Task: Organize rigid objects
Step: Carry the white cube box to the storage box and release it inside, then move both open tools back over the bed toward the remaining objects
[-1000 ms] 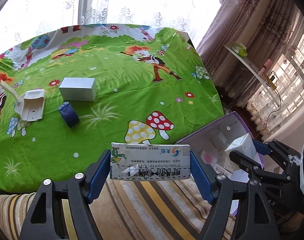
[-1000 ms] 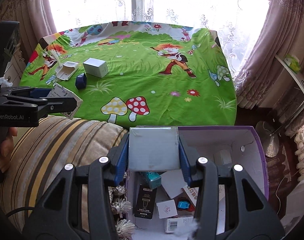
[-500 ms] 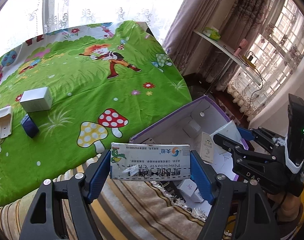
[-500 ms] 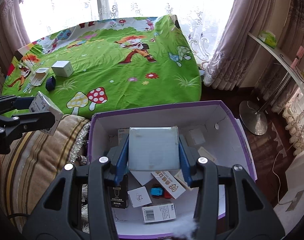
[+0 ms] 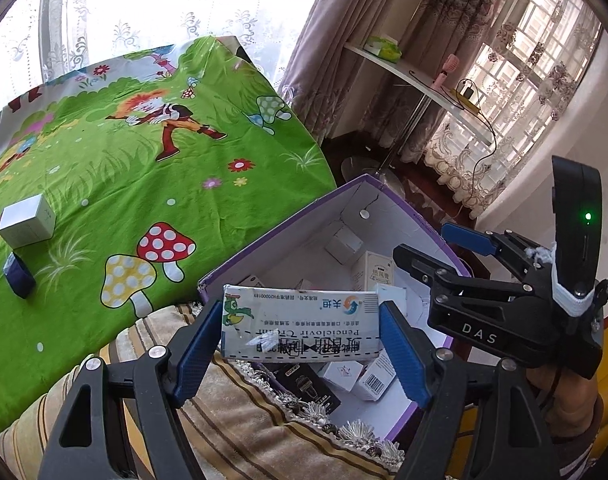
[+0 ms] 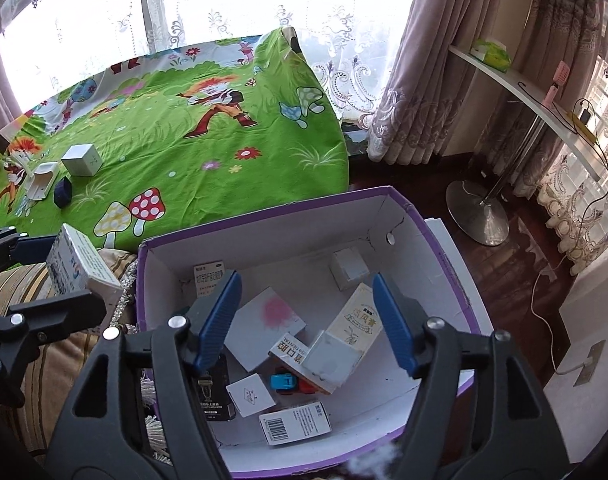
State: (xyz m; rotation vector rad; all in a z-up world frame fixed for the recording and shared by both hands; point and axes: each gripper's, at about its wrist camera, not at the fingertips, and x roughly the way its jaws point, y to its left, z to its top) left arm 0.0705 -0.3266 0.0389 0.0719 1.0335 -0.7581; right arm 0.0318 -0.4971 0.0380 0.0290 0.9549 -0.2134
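Right wrist view: the right gripper (image 6: 306, 320) hangs over the purple-rimmed cardboard box (image 6: 444, 248), its blue ribbed fingers (image 6: 220, 316) spreading with nothing between them; a plain white carton (image 6: 331, 362) lies directly below among the other packages. Left wrist view: the left gripper (image 5: 300, 344) carries a flat medicine carton (image 5: 300, 326) by its two short ends, printed face to the camera, poised above the near-left corner of the box. Its fingers (image 5: 196, 346) are easing apart while the carton is between them and, as far as can be seen, in contact with both pads.

Risks, as judged from this position: the carton sits over the box rim and the striped, fringed cushion (image 5: 240, 412) rather than over the open interior, so a release here could let it strike the rim and tip out onto the cushion. The two grippers are close together above one opening, and a sideways move by either could bring them into contact.

Materials and shapes: all packages are thin paperboard, rectangular and light, with glossy print; such cartons dent easily under end pressure. A small blue toy car (image 6: 283, 381) of hard plastic lies among them. A white cube-like carton (image 6: 82, 160), a dark blue block (image 6: 62, 193) and a white moulded plastic piece (image 6: 42, 180) remain on the table (image 6: 264, 168), which is covered by a soft, wrinkled green cartoon cloth.
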